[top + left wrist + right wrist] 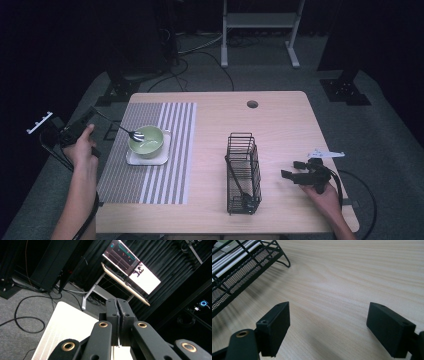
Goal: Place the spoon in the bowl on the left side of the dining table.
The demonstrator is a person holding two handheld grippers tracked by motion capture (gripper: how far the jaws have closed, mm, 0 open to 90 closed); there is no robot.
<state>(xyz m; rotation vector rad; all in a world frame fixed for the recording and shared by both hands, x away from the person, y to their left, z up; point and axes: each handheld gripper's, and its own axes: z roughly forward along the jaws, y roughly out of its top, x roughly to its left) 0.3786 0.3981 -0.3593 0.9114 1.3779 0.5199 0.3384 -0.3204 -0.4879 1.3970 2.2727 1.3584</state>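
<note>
Left gripper (85, 122), jaws shut on thin spoon (131, 132) handle w/ head in green bowl (147, 141) ahead, slippery steel so grip mid-handle; right gripper (292, 170) wide open, empty.

Nothing here can be read. The monitor (132, 267) on the far desk glows with shapes, but its writing is too small to read.

Work surface: light wooden table (280, 120), rounded corners.
Left area: grey-and-white striped woven placemat (150, 185).
Far edge: round cable hole (252, 104) in the tabletop.
Floor, far: white metal stand (260, 20); black cables (200, 50) on grey carpet.
Background: lit monitor (132, 267) on a desk.
</note>
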